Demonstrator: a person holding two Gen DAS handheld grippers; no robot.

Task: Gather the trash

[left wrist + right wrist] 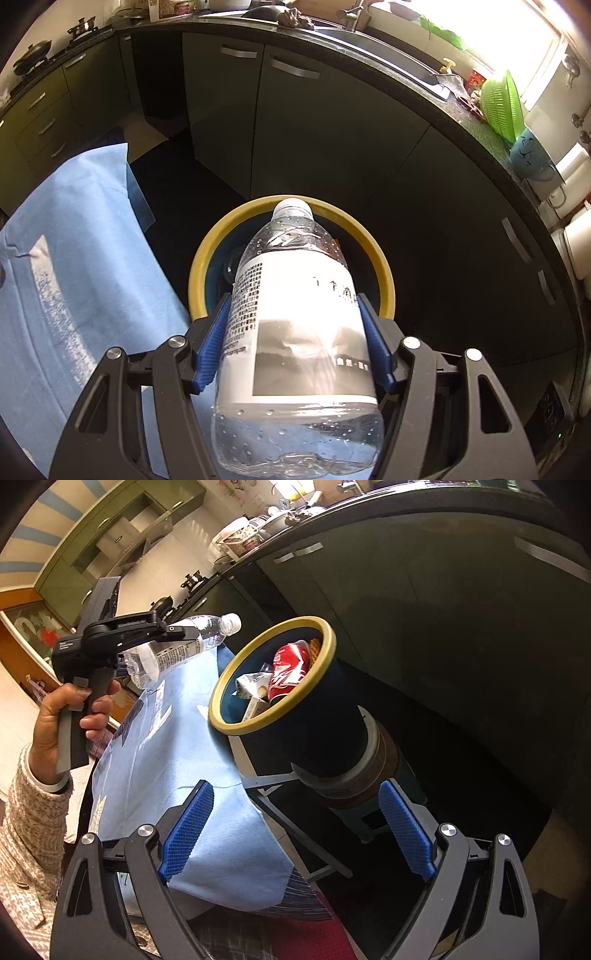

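Observation:
My left gripper [295, 314] is shut on a clear plastic bottle [295, 332] with a white label and white cap. The bottle points cap-first at a dark bin with a yellow rim [199, 269] just beyond it. In the right wrist view the left gripper [177, 635] holds the bottle [184, 646] above the blue cloth, left of the bin [325, 716]. The bin holds a crushed red can [290, 668] and a small white carton [251, 686]. My right gripper [295, 830] is open and empty, low in front of the bin.
A blue cloth [74, 258] covers the table left of the bin. Dark kitchen cabinets [314, 140] curve behind, under a counter with a sink and a green basket [502, 103]. The bin stands on a round stool [354, 779].

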